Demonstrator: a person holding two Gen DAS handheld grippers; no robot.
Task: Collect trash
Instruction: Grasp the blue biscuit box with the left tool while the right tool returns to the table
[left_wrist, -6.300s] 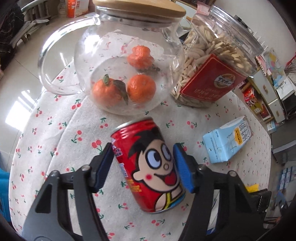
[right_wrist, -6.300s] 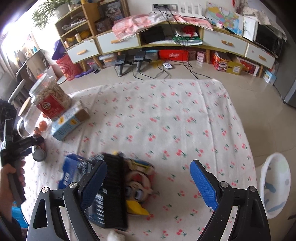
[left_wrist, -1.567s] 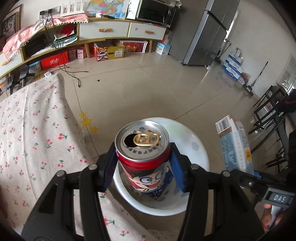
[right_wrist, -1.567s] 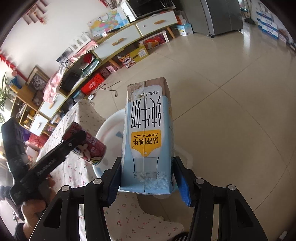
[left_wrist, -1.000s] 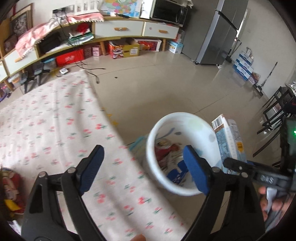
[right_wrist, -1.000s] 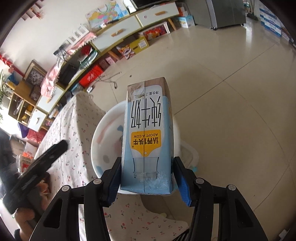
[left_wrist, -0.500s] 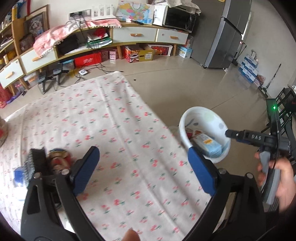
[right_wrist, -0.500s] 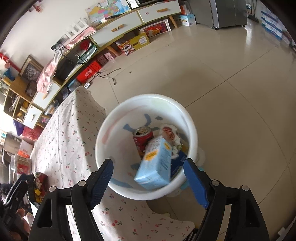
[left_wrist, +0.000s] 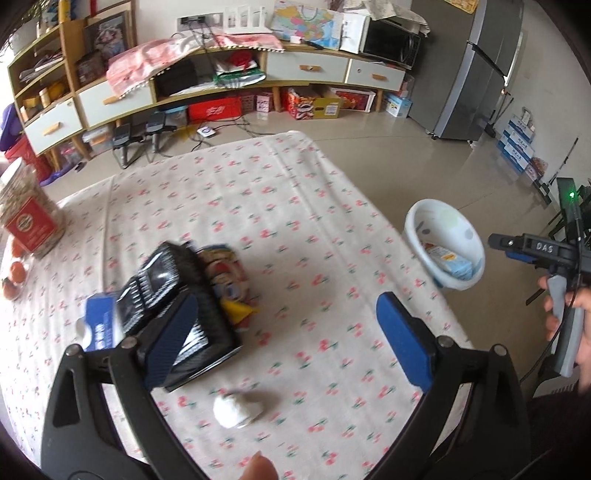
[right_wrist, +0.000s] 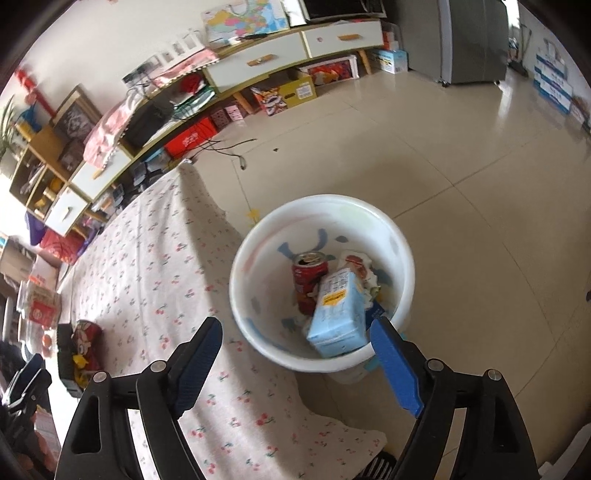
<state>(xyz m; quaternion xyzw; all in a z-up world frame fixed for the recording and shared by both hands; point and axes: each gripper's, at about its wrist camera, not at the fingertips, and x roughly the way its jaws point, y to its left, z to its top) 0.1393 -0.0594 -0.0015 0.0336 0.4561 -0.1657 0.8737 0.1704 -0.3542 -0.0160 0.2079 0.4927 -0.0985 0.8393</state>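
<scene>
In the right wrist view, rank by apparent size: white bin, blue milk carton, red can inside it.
1. white bin
2. blue milk carton
3. red can, partly hidden behind the carton, so its full size is unsure.

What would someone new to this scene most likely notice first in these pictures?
Probably the white bin on the floor beside the table, holding a red can and a blue carton. Next, the heap of wrappers and a white crumpled tissue on the cherry-print tablecloth.
</scene>
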